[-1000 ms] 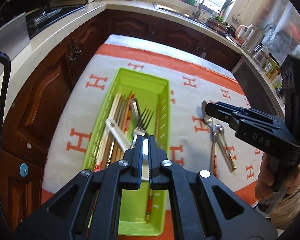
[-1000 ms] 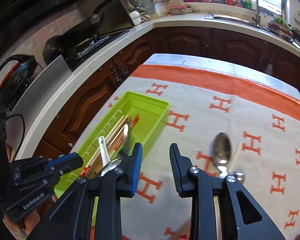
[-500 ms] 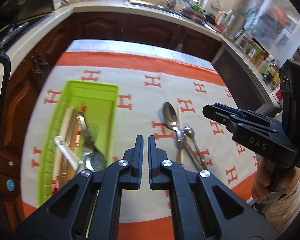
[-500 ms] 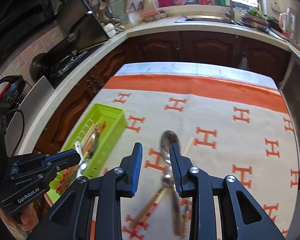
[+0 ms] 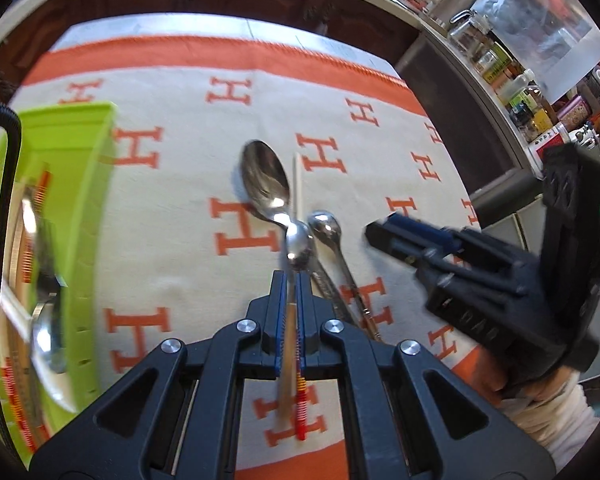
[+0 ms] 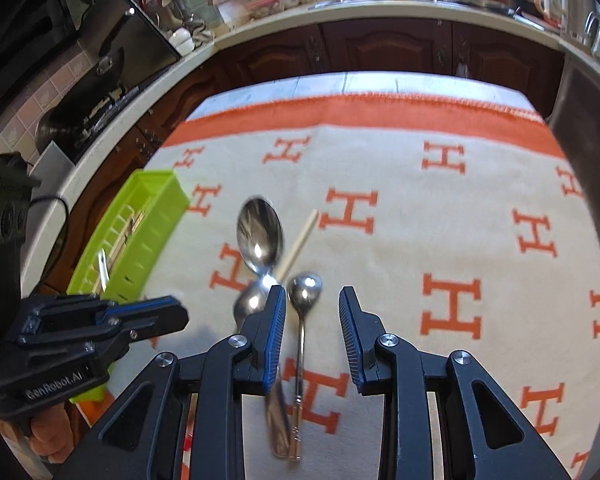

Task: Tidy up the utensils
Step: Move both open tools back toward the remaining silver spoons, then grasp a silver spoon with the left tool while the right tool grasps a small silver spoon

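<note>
Now we are looking down at the loose utensils lying together on the cloth (image 6: pixel 380 264): a large spoon (image 5: pixel 265 178) is lying with its bowl pointing away from us; a chopstick (image 5: pixel 298 184) is lying just beside it on the right, its far end pale and its near end banded in red; a smaller spoon (image 5: pixel 325 224) and a third, rounded spoon bowl (image 5: pixel 299 245) are sitting close against them, with the handles overlapping so that we cannot tell which is touching which; the cloth is cream with orange H marks and an orange border. We are holding the left gripper (image 5: pixel 291 280) over this cluster with its fingers drawn together, leaving only a slit through which the chopstick is showing, and we cannot tell whether the pads are touching anything. We are holding the right gripper (image 6: pixel 312 300) with its fingers standing apart and nothing between the pads; in its own view the smaller spoon (image 6: pixel 306 290) is lying on the cloth in the gap, nearer the left-hand finger. Off to the left, well apart from the cluster, the green tray (image 6: pixel 156 208) is already holding sorted pieces, wooden sticks and a shiny spoon among them, blurred in the left view. Beyond the table, dark wooden cabinets (image 6: pixel 384 46) are running under a pale counter (image 6: pixel 400 2).
</note>
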The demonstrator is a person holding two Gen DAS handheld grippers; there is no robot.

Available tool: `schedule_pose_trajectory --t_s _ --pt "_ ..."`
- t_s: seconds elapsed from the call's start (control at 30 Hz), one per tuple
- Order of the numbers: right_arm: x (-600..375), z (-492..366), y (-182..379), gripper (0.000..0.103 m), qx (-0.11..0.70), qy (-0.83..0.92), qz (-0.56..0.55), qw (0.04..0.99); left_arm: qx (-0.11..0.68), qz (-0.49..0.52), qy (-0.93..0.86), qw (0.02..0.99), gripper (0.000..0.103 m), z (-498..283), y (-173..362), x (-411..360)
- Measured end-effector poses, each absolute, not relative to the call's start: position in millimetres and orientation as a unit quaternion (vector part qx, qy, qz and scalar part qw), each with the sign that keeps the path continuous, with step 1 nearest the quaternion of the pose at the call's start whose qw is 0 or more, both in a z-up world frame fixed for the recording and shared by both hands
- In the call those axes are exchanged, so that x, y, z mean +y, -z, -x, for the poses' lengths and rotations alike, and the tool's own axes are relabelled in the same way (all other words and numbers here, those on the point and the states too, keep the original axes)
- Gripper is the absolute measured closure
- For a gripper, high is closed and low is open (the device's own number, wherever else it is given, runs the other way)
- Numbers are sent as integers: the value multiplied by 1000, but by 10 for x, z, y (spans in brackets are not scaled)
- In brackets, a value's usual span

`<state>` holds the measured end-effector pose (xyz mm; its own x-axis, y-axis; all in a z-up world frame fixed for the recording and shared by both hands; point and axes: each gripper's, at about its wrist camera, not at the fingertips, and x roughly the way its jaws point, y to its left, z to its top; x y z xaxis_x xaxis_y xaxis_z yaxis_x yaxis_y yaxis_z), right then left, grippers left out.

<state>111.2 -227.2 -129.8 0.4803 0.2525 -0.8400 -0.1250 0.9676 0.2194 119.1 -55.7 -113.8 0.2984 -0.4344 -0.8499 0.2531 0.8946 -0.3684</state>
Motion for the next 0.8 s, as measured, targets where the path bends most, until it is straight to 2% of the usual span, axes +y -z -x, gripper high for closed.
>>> schedule_pose_trajectory --t_s 0.2,0.4,0.47,0.8 --pt "-2175 -1110 1575 78 510 -130 -45 849 560 97 229 791 101 -1298 1284 -697" --pt "-2011 -1098 1646 88 496 -124 20 859 566 93 223 788 101 -1370 1359 -762" --pt "-1978 -1094 1646 96 493 -118 39 861 569 92 222 787 101 -1385 1384 -778" --pt "-2245 -1038 1647 99 491 -102 -11 865 571 74 226 786 101 -1382 1446 -879"
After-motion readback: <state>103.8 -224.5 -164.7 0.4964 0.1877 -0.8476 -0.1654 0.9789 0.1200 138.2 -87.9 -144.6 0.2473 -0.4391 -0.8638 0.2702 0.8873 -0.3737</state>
